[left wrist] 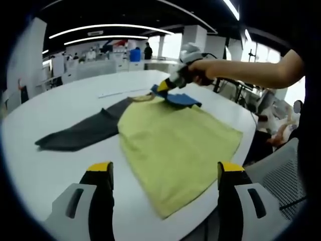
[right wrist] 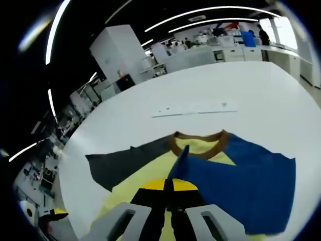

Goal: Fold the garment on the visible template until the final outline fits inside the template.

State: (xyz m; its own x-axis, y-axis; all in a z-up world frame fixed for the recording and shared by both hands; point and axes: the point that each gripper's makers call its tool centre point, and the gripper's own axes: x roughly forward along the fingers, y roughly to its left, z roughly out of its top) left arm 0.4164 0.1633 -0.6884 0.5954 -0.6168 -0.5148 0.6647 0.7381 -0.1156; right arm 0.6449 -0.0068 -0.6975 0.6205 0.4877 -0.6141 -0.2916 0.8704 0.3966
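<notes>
Mid-fold on the white table (left wrist: 45,170)
Right gripper (right wrist: 168,187) clamps the yellow T-shirt's (left wrist: 175,145) blue sleeve (right wrist: 241,181); left gripper (left wrist: 163,173) hovers, jaws apart.

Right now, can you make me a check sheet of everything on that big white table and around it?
Surface: round white table, bare around the cloth.
Job's things: yellow T-shirt with grey sleeve, blue sleeve and brown collar, lying flat; the blue sleeve is folded in over the yellow body.
Clutter: long white strip beyond the collar.
Grippers: left tongs open, hovering at the shirt's near edge; right tongs shut on the blue sleeve's edge, held by a hand.
Cables: nothing seen.
Surroundings: office desks, ceiling strip lights, people far off, a mesh chair.
</notes>
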